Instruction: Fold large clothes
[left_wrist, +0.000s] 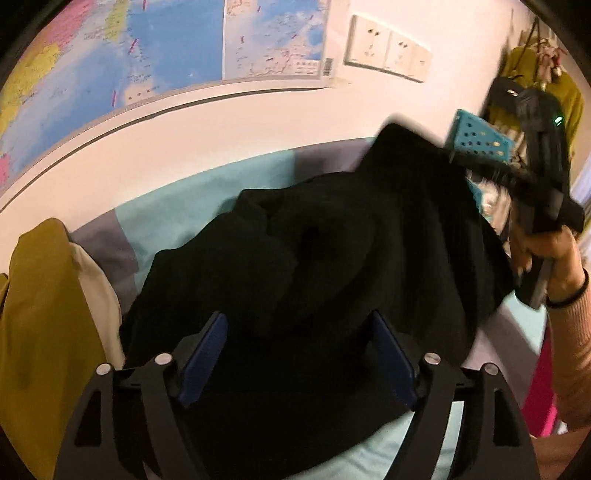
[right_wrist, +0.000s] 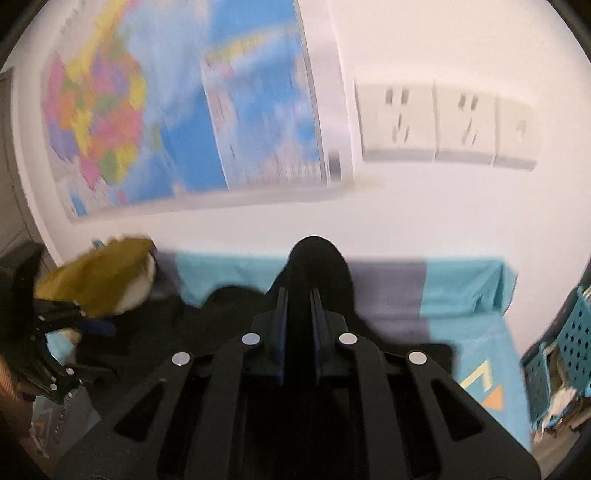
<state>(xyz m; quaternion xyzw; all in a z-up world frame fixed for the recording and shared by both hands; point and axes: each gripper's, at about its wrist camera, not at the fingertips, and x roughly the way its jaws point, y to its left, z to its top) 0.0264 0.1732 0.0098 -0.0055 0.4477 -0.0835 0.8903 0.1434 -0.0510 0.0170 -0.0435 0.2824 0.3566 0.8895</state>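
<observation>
large black soft fabric garment (left_wrist: 314, 258): lies bunched and creased on the bed, on a teal and grey patterned bedsheet (left_wrist: 177, 199), directly ahead of and beneath the left gripper (left_wrist: 299, 354); one part is drawn up toward the right gripper (right_wrist: 299, 295).

left gripper: released; blue-padded jaws stand wide apart above the cloth, pressing on nothing.

right gripper: clenched on a raised fold of the black garment, which stands up in a rounded peak just beyond its fingertips; in the left wrist view it sits to the far right of the left gripper, held by a hand (left_wrist: 546, 258) in a pink sleeve, blurred.

other items: mustard-yellow and cream heap of cloth (left_wrist: 48, 314), left of the left gripper; teal perforated plastic basket (right_wrist: 569, 350), right of the right gripper; coloured wall map (right_wrist: 147, 110) and white wall sockets (right_wrist: 443, 122), ahead on the wall.

progress, judged: early. no flat, squared fold is visible; the garment is crumpled, one edge gripped. left to do: take a second corner with the free gripper, spread the cloth flat, then fold it over.
</observation>
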